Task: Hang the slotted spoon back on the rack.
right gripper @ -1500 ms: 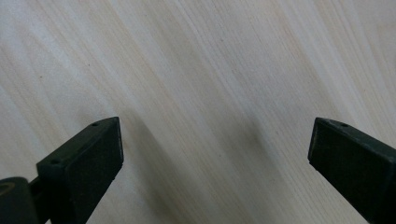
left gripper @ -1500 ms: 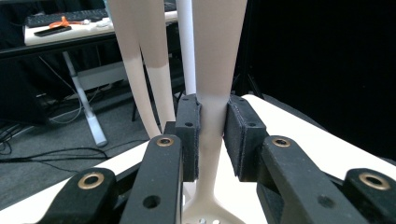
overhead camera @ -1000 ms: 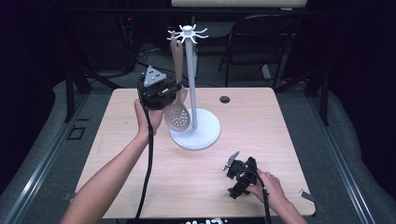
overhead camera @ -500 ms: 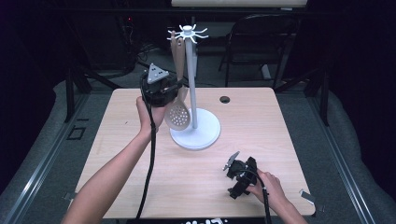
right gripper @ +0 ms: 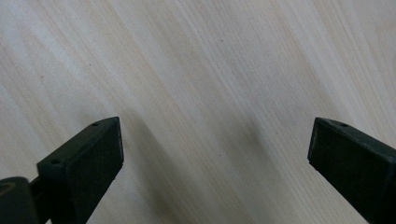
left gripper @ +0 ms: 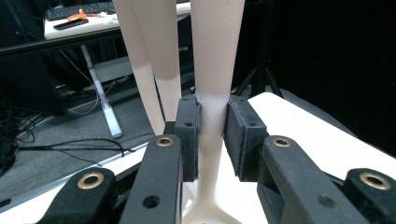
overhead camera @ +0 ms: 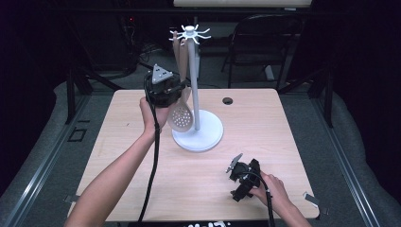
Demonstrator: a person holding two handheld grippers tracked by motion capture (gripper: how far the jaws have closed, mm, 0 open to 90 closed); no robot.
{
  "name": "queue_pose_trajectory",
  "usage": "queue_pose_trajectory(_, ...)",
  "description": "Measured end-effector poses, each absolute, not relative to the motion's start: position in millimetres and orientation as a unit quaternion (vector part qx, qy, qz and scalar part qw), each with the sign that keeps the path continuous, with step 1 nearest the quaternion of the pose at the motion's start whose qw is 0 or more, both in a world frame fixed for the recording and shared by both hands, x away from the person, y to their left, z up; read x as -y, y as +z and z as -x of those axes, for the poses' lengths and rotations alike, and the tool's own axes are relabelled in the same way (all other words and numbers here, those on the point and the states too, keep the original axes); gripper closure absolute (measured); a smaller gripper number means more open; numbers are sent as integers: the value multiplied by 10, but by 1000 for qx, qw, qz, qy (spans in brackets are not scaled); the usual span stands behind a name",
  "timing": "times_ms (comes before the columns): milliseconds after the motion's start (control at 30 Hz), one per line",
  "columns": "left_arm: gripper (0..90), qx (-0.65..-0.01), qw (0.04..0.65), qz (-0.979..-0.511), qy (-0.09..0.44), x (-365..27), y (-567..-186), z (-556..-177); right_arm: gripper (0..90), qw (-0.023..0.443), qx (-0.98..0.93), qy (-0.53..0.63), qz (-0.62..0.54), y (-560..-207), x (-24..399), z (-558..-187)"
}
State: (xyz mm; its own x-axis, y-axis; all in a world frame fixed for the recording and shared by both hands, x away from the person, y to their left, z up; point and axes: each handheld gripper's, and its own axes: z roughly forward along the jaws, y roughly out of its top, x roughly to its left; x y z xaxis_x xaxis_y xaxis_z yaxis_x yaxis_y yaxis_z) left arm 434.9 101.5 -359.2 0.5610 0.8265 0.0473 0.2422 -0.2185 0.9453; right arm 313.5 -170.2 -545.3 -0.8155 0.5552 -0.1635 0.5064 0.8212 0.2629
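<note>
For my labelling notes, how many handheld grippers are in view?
2. The left gripper is raised beside the white stand, shut on the slotted spoon's handle. The right gripper is low over the table near its front right corner, jaws open.

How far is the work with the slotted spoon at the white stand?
Done: the left gripper is shut on the slotted spoon handle, lifted beside the white stand. In hand: whether the handle already hangs from a hook is unclear. Left: probably releasing it. The right gripper is open over the table.
</note>
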Motion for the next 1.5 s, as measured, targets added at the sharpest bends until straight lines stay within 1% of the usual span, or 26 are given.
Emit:
queue_pose_trajectory(267, 753, -370, 509, -721, 289, -994, -3606, -4371, 29, 118, -947, 101, -280, -5442, 1704, -3136)
queue_pose_trajectory(400, 732, -371, 510, -720, 288, -1000, -3609, -4363, 28, 120, -947, 105, -280, -5438, 1709, -3134)
queue_pose_trajectory(467, 689, -372, 511, -719, 289, -1008, -3605, -4354, 28, 115, -945, 112, -285, -5439, 1712, -3131)
queue_pose_trajectory(533, 654, -376, 512, -717, 287, -1026, -3603, -4331, 28, 120, -946, 106, -283, -5426, 1717, -3133)
queue_pose_trajectory(600, 592, -377, 507, -718, 292, -1036, -3601, -4303, 27, 118, -945, 112, -285, -5430, 1719, -3130)
queue_pose_trajectory(633, 575, -378, 506, -719, 292, -1048, -3601, -4288, 27, 118, -945, 113, -285, -5427, 1720, -3128)
queue_pose_trajectory(667, 546, -380, 502, -719, 294, -1061, -3599, -4275, 27, 121, -945, 107, -283, -5416, 1719, -3128)
queue_pose_trajectory(700, 489, -382, 499, -720, 295, -1075, -3599, -4263, 27, 122, -945, 109, -282, -5419, 1721, -3130)
queue_pose_trajectory(767, 431, -386, 496, -720, 295, -1120, -3607, -4234, 27, 122, -945, 110, -282, -5418, 1720, -3130)
queue_pose_trajectory(800, 386, -387, 494, -721, 294, -1136, -3613, -4225, 26, 123, -945, 110, -282, -5419, 1718, -3130)
queue_pose_trajectory(1000, 270, -392, 489, -723, 289, -1279, -3684, -4117, 26, 120, -945, 109, -283, -5421, 1708, -3132)
queue_pose_trajectory(1200, 195, -399, 487, -723, 283, -1427, -3729, -3960, 25, 120, -945, 108, -284, -5423, 1701, -3133)
queue_pose_trajectory(1500, 151, -399, 485, -731, 266, -1672, -3819, -3666, 25, 119, -944, 115, -286, -5430, 1696, -3127)
